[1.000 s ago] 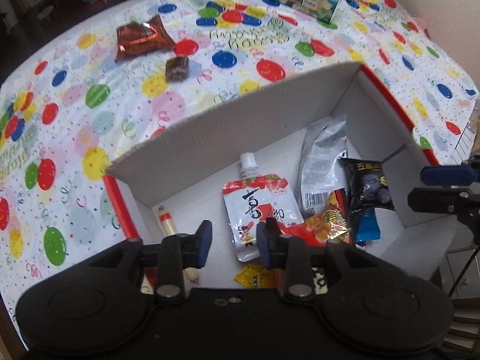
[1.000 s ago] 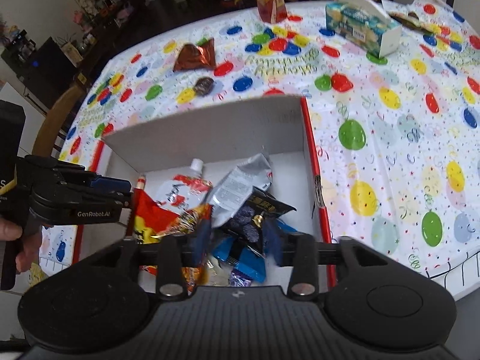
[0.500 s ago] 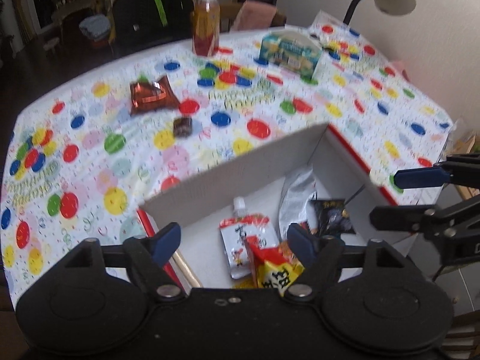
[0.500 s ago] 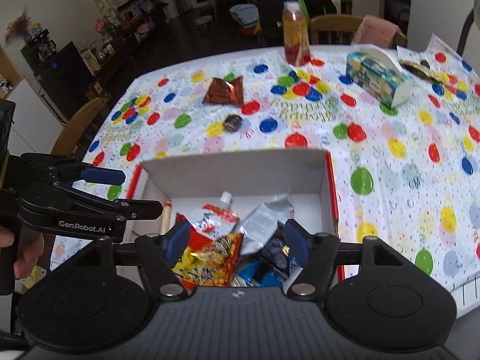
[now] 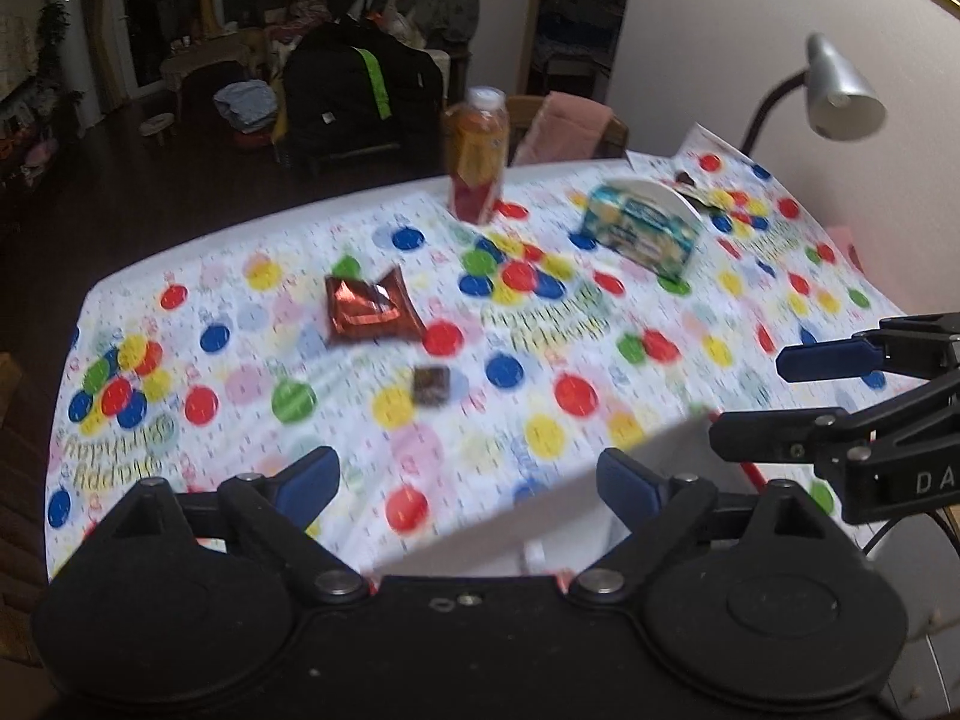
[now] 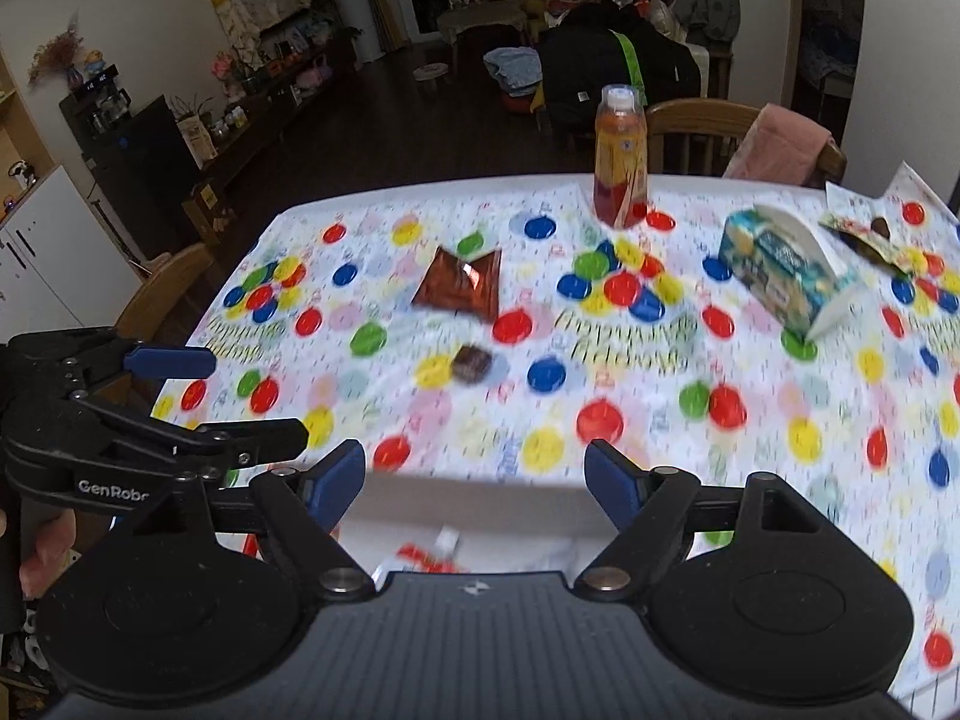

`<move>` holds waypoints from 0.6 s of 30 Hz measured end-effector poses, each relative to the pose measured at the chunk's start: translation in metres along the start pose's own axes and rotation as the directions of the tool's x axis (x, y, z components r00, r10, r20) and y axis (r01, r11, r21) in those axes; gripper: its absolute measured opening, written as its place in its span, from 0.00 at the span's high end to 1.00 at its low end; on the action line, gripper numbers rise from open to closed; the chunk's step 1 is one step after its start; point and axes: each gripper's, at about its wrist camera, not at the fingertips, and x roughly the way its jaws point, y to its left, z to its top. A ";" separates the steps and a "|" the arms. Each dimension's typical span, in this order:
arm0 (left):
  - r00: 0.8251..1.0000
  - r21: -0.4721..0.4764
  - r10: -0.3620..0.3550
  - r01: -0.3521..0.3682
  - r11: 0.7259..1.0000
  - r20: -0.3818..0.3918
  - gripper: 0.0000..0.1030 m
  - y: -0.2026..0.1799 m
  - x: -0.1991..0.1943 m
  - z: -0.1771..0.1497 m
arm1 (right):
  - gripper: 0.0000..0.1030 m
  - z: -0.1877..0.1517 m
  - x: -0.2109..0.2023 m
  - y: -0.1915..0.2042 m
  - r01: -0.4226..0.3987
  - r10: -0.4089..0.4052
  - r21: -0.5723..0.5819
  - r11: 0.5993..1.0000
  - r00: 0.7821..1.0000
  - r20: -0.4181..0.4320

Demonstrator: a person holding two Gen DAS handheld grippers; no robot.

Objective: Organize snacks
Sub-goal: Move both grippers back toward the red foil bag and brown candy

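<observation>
With jaws spread wide and empty above the white cardboard box [image 6: 474, 498], the left gripper [image 5: 468, 480] and right gripper [image 6: 474, 474] faced the crinkled red foil snack packet [image 6: 462, 285] and small dark wrapped sweet [image 6: 471, 363] lying well ahead on the bench [image 6: 780, 408], probably to be collected next.

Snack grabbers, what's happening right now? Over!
Left gripper open, empty. Right gripper open, empty. Red foil packet and small dark candy on tablecloth, outside box. Nothing blocking them.
</observation>
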 end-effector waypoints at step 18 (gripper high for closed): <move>0.988 -0.370 0.121 -0.149 0.917 -0.096 0.01 0.081 0.127 0.102 | 0.22 0.096 0.142 -0.028 -0.089 0.061 -0.164 0.982 0.983 -0.173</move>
